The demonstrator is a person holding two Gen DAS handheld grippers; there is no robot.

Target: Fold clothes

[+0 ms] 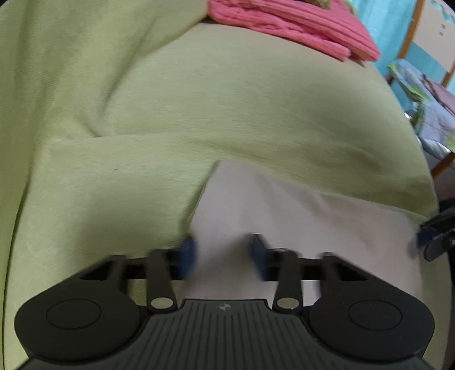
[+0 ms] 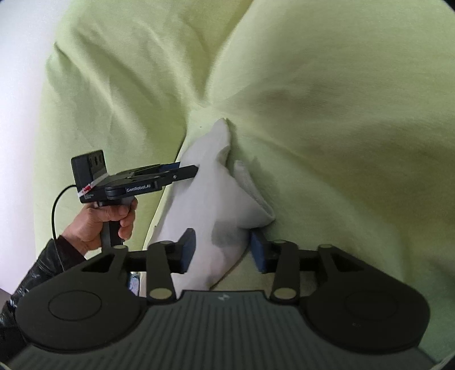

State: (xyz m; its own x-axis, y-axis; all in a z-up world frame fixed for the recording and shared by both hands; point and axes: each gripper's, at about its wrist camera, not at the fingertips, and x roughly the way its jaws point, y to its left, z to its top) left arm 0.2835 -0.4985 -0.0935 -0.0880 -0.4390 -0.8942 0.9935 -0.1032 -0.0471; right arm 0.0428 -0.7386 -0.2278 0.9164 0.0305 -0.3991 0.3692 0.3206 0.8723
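Observation:
A white sock (image 2: 210,199), creased with a grey patch, lies on a light green bed cover (image 2: 341,113). My right gripper (image 2: 222,252) straddles its near end. Its blue pads stand apart, the sock runs between them, and I see no squeeze. My left gripper (image 2: 189,170), held by a hand (image 2: 105,219), reaches in from the left with its tip against the sock's edge. In the blurred left wrist view, my left gripper (image 1: 222,256) points down at the white sock (image 1: 284,216), pads apart over the cloth. Part of my right gripper (image 1: 432,239) shows at the right edge.
A folded pink knit garment (image 1: 293,25) lies at the far end of the green cover (image 1: 199,99). Beyond the bed's right edge stands a wooden chair (image 1: 421,94) with patterned fabric. A black sleeve (image 2: 37,270) fills the lower left of the right wrist view.

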